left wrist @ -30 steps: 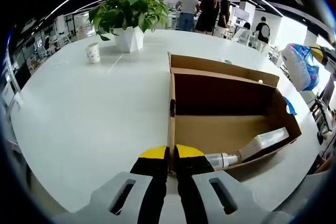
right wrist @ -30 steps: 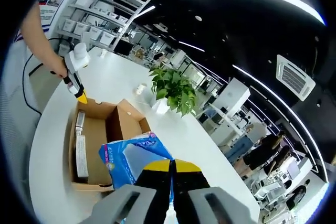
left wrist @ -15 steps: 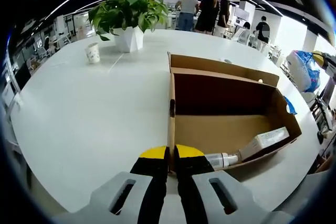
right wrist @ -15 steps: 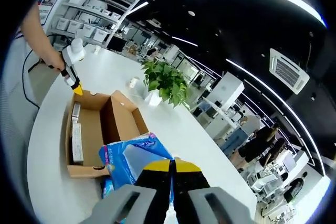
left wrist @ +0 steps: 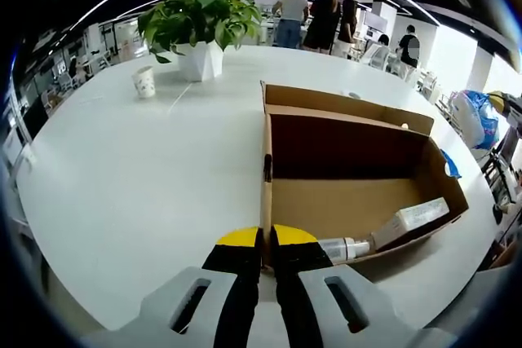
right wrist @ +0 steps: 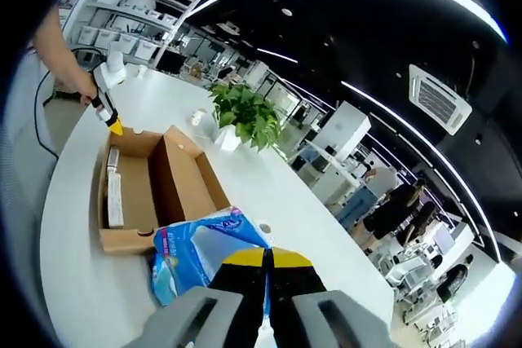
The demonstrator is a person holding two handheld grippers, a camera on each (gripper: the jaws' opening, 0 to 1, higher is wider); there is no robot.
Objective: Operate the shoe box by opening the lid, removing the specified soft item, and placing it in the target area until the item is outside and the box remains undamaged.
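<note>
Bright office light falls across the wide white table [left wrist: 122, 177] where the open shoe box [left wrist: 351, 169] sits. Starting at the claws: the left gripper [left wrist: 267, 242] is clamped shut on the near corner of the box wall, steadying it. The right gripper [right wrist: 266, 260] is closed on the soft blue-and-white pack [right wrist: 204, 246], held up in the air beyond the box's far end. From there outward, the box's lid flap is laid back, and a white tube [left wrist: 412, 219] and a small bottle [left wrist: 344, 248] lie along its inner wall.

By my reckoning the opening and the lifting out are done; what's left is setting the pack down on the table. Further off stand a potted plant [left wrist: 198, 22], a paper cup [left wrist: 144, 81], and people [left wrist: 314, 18] at the far end.
</note>
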